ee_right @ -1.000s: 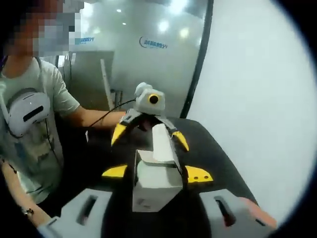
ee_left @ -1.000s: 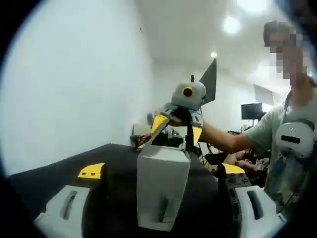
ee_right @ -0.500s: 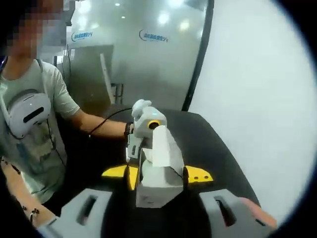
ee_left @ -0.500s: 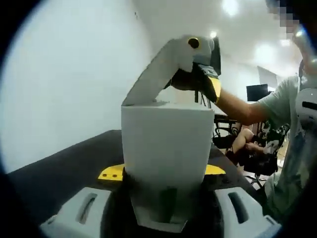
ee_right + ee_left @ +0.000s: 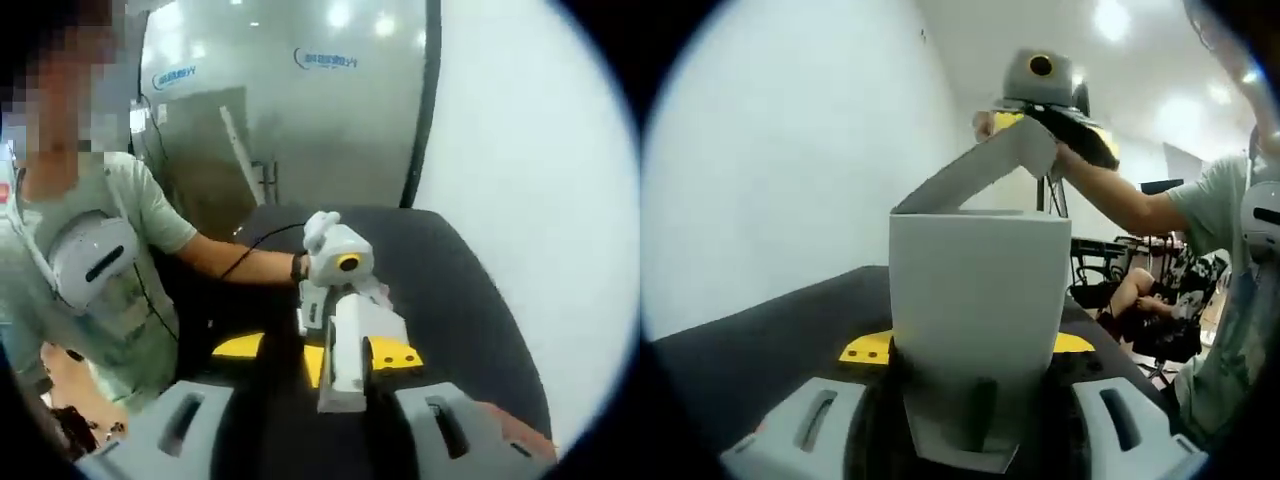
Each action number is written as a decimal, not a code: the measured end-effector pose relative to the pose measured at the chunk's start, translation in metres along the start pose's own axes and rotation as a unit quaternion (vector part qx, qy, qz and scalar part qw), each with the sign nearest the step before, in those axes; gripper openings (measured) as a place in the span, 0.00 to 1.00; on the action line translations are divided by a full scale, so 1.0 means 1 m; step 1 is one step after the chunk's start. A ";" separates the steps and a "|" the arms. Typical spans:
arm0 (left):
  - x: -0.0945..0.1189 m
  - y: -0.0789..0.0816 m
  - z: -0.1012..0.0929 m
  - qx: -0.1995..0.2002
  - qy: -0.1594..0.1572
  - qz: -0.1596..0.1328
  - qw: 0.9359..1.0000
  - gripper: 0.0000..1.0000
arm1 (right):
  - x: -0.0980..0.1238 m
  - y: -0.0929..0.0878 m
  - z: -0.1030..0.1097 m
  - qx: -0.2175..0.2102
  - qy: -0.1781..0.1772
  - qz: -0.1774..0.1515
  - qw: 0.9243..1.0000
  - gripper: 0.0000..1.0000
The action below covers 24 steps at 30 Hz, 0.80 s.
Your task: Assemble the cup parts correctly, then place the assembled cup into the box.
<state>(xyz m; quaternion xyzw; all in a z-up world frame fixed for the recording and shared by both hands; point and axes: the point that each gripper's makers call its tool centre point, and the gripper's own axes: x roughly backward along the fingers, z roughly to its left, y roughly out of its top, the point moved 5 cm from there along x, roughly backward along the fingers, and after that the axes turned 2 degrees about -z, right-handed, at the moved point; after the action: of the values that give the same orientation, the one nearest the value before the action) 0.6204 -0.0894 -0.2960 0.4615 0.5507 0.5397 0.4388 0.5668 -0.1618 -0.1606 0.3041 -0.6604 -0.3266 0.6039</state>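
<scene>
1. The box (image 5: 975,290) stands upright on the dark table (image 5: 770,330), near the middle. Its flap (image 5: 975,175) is raised and slants up to the right. The inside of the box is hidden from both angles, so I cannot tell whether the cup is already in it.
2. The left gripper (image 5: 970,346) has one yellow tip just beside each side wall of the box. I judge it clenched on the box, holding it steady.
3. The right gripper (image 5: 1055,135) is at the far, free end of the flap, above the box. In the right gripper view its yellow tips are spread well apart with the box between them, so it is released. It appears to be nudging the flap, not pinching it.
4. The step in hand looks like working the flap on its hinge while the box is braced. Whether it is going up or down cannot be told from this moment.
5. To do it well:
   - Keep the left grip low and even so the thin walls do not buckle.
   - Keep the box flat on the table.
   - Push with the right gripper along the flap's own arc, close to the free edge.
   - Avoid pressing sideways, which would twist the box out of the left jaws.
   - Check the opening before going on.
</scene>
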 end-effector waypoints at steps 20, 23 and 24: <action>-0.002 -0.001 -0.002 -0.005 -0.005 -0.001 1.000 0.51 | -0.028 0.000 -0.011 0.020 -0.017 0.143 0.989 0.16; -0.002 -0.001 0.000 -0.002 -0.005 -0.001 1.000 0.51 | -0.031 -0.001 -0.013 0.038 -0.025 0.157 0.987 0.16; -0.002 -0.001 0.000 -0.001 -0.005 -0.001 1.000 0.51 | -0.031 -0.001 -0.014 0.042 -0.029 0.162 0.985 0.16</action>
<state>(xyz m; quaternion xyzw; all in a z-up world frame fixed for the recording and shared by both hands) 0.6208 -0.0915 -0.2972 0.4625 0.5486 0.5376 0.4428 0.5831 -0.1387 -0.1797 0.2089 -0.7316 -0.2052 0.6157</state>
